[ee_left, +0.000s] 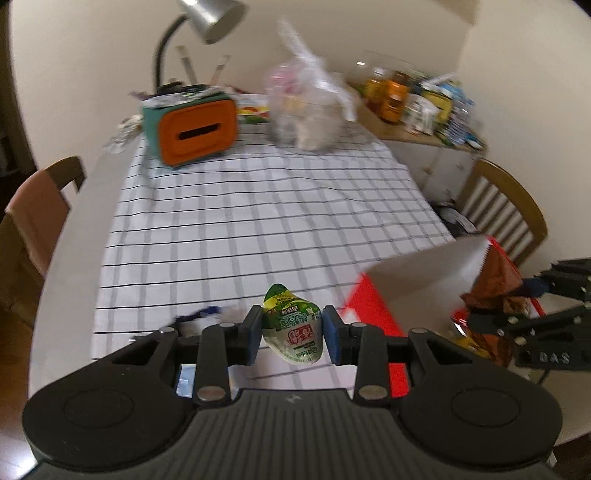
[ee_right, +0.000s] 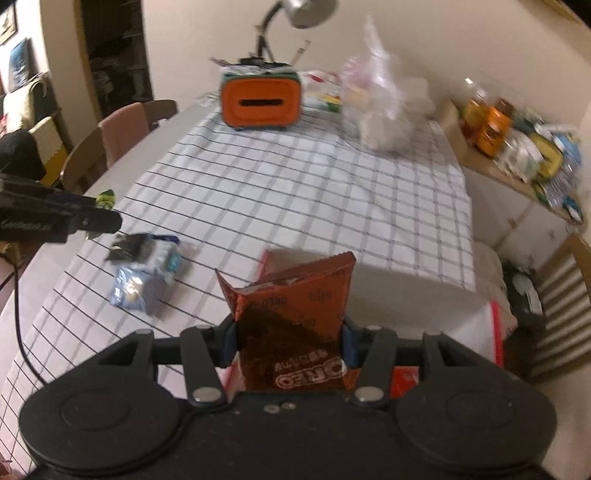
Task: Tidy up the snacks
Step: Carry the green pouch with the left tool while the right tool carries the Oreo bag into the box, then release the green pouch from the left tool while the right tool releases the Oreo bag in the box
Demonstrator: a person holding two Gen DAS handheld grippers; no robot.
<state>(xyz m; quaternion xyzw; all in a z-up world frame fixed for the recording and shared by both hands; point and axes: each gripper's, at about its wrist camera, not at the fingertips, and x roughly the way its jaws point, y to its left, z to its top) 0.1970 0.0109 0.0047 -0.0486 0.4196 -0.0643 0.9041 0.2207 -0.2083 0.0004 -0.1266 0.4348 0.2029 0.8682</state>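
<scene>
While both hands hang above it, the worktop (ee_left: pixel 70 258) fills most of each view, pale and round-edged, with a white cloth (ee_left: pixel 258 206) of dark grid lines spread over its middle; wooden chairs (ee_left: pixel 506 206) stand at either side, and a side cabinet (ee_right: pixel 517 206) against the wall bears a blurred clutter of bottles and packets; at the near right edge of the worktop sits a red box (ee_left: pixel 373 310) with a grey flap (ee_left: pixel 424 273) raised over it; at the far end stand an orange and teal holder (ee_left: pixel 195 125) with a dark slot in its face, a clear plastic bag (ee_left: pixel 310 110) of pale goods just beside it, and a grey desk lamp (ee_left: pixel 210 18) bending over both; on the cloth at the near left lie small blue and white snack packets (ee_right: pixel 144 273), close together; the right gripper (ee_right: pixel 290 341) has its jaws clenched on a brown Oreo packet (ee_right: pixel 295 314), which stands upright between the blue pads, above the red box; the left gripper (ee_left: pixel 293 332) has its jaws clenched on a small green and white jelly cup (ee_left: pixel 291 325), tilted, its foil lid facing the camera, held clear of the cloth and just left of the box.
</scene>
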